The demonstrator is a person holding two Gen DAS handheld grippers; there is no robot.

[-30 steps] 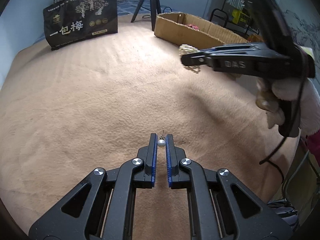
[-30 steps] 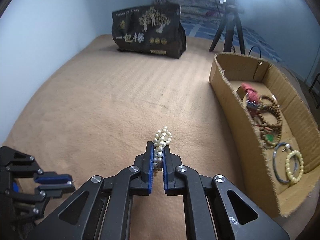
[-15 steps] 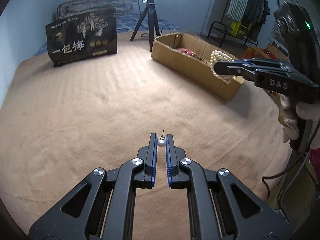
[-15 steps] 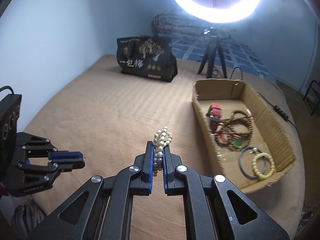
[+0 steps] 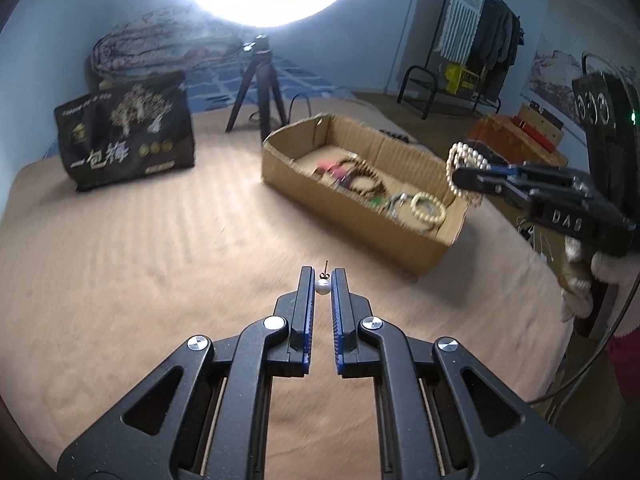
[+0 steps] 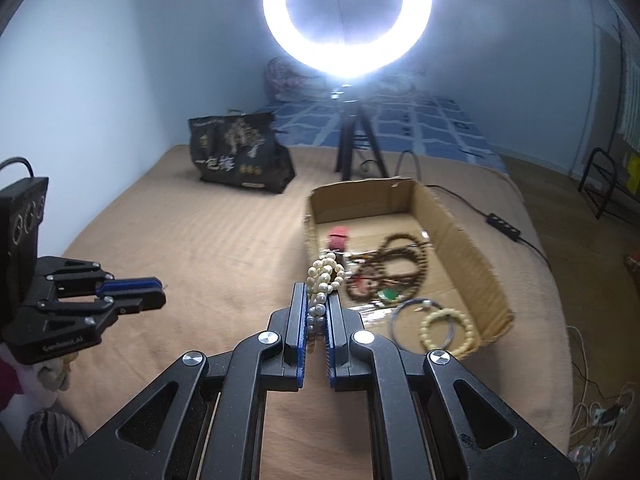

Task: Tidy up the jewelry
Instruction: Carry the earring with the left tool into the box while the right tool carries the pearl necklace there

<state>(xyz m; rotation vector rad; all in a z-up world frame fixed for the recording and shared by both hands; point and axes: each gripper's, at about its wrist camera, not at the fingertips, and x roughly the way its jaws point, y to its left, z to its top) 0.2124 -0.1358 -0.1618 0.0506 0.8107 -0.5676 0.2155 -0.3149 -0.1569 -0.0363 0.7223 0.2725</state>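
Note:
My left gripper point(image 5: 322, 280) is shut on a small pearl earring point(image 5: 323, 287) whose pin sticks up past the tips; I hold it above the tan blanket, short of the cardboard box point(image 5: 404, 248). My right gripper point(image 6: 318, 300) is shut on a cream pearl bracelet point(image 6: 323, 276) and hangs above the near left end of the box point(image 6: 476, 256). It also shows in the left wrist view point(image 5: 464, 178), right of the box's near end. The box holds brown bead strings point(image 6: 400, 256), a cream bead bracelet point(image 6: 448, 330), a dark bangle and a red item.
A black printed bag point(image 5: 128, 136) stands at the back left of the blanket. A tripod point(image 5: 258, 88) with a bright ring light point(image 6: 348, 16) stands behind the box. A power strip and cable point(image 6: 502, 226) lie right of the box. The blanket's edge drops off at the right.
Both grippers have risen and tilted up, so the box interior and ring light come into view. The right gripper has carried the pearl bracelet over toward the box. Both grips are unchanged.

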